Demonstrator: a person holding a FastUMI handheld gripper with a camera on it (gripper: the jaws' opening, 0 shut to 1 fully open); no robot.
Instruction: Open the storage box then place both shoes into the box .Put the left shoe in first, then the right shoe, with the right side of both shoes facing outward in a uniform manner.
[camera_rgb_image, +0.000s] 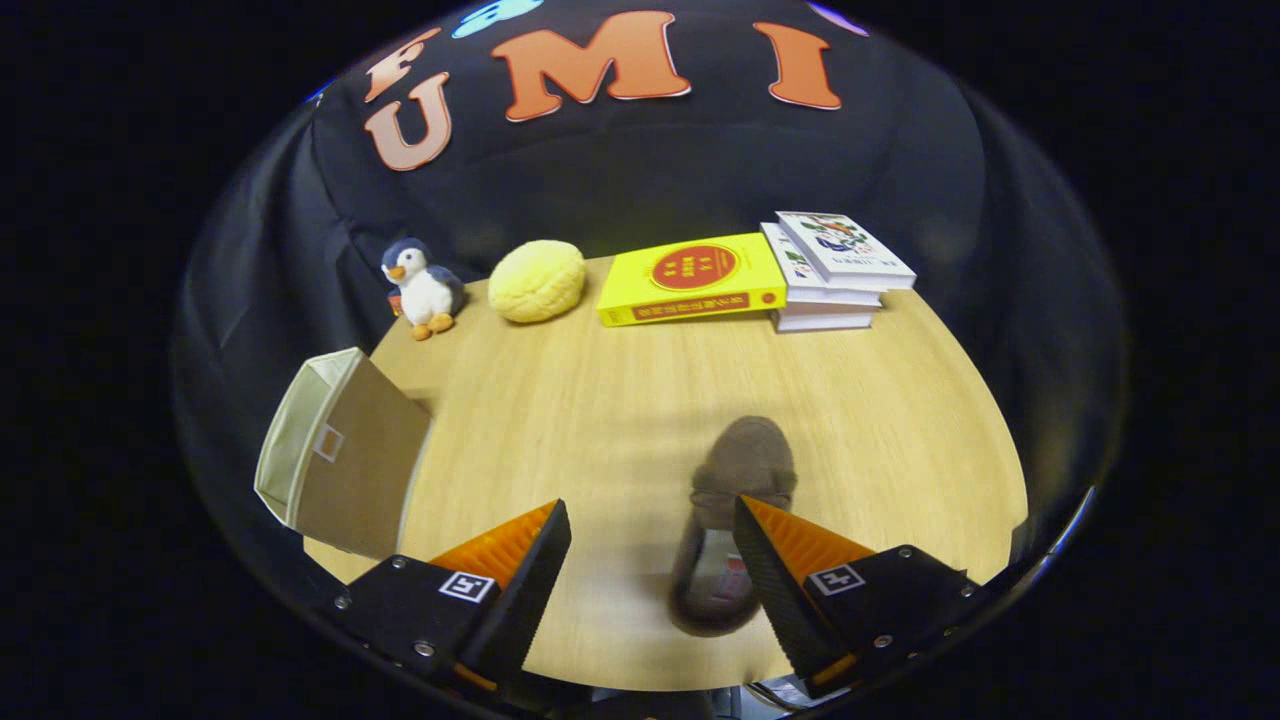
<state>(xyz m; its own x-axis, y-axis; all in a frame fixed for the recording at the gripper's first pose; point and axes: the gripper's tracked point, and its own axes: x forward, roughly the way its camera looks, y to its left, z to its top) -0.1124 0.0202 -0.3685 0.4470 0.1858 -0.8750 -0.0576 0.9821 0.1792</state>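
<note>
The gripper (652, 520) is seen with its two fingers spread wide apart, and nothing is pinched between them. A brown suede-like slip-on shoe (733, 520) is seen lying on the light wooden table (560, 400), blurred, in the gap close to the right finger, with its toe pointed away from the fingers and its heel opening partly hidden by that finger's tip. No contact between finger and shoe can be confirmed. Off to the left of the left finger, a beige fabric storage box (340, 452) is seen at the table's edge, tipped so that its open mouth faces left and outward.

Well beyond the fingers, along the far edge of the table, a small plush penguin (422, 285) is placed at the far left, a round yellow knitted cushion (538, 281) is set just beside it, a thick yellow book (690, 279) is laid flat next, and a stack of white books (835, 270) is placed touching the yellow one on its right.
</note>
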